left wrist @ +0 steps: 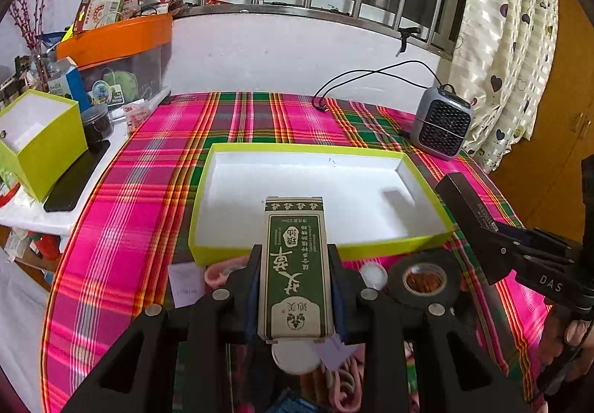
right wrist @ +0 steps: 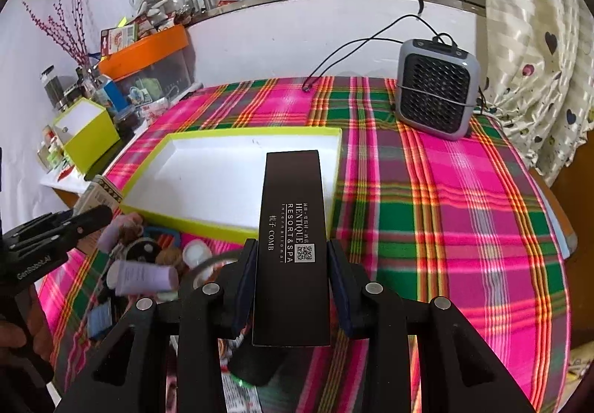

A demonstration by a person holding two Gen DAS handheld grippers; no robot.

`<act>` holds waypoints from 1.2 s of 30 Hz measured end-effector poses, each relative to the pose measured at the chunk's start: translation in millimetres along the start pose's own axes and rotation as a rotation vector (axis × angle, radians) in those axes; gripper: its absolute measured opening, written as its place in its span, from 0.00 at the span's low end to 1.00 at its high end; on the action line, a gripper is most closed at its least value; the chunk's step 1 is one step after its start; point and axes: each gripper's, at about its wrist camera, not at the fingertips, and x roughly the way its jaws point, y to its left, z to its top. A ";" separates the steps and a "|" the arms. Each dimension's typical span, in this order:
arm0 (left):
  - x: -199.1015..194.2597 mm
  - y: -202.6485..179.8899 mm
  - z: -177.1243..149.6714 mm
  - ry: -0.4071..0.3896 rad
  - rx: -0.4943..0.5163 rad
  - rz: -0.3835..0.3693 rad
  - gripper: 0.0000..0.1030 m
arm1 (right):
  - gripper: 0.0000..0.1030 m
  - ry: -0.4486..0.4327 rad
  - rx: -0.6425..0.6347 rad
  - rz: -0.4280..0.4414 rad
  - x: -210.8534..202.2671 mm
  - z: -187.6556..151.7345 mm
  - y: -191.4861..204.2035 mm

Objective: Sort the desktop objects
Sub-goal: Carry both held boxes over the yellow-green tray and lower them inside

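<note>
- I see the counter under a pink, green and orange plaid cloth, with a grey mesh-fronted fan heater standing near its far right corner, cable trailing back toward the window wall.
- In the middle lies the shallow lime-green tray, white inside and holding nothing that I can make out; its long side runs across my left view.
- Off the counter's left edge stands a smaller, deeper lime-green box, open-topped and white inside; I cannot tell what it contains.
- My right hand-held gripper is partly closed and clamps a long black comb box by its sides. The box's long axis runs straight out along the fingers, its far end above the tray's near right part, tilted downward.
- My left hand-held gripper is likewise partly closed, pads pressed on the sides of a green-and-cream oil box. This box also points forward along the fingers, its far end over the tray's near rim.
- Both grippers angle down toward the tray, side by side.
- Below them, in front of the tray, sits loose clutter: a black tape roll, a lilac tube and a small white cap.
</note>
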 end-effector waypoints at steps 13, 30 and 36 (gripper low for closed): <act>46.0 21.7 33.1 0.036 -0.006 0.042 0.31 | 0.37 0.027 0.011 -0.005 43.6 31.5 0.3; 98.7 12.4 51.8 0.093 -0.021 -0.013 0.31 | 0.37 0.068 0.003 0.006 90.2 51.4 9.4; 112.2 1.3 54.7 0.122 -0.015 -0.035 0.31 | 0.37 0.090 0.004 0.021 104.3 52.6 14.2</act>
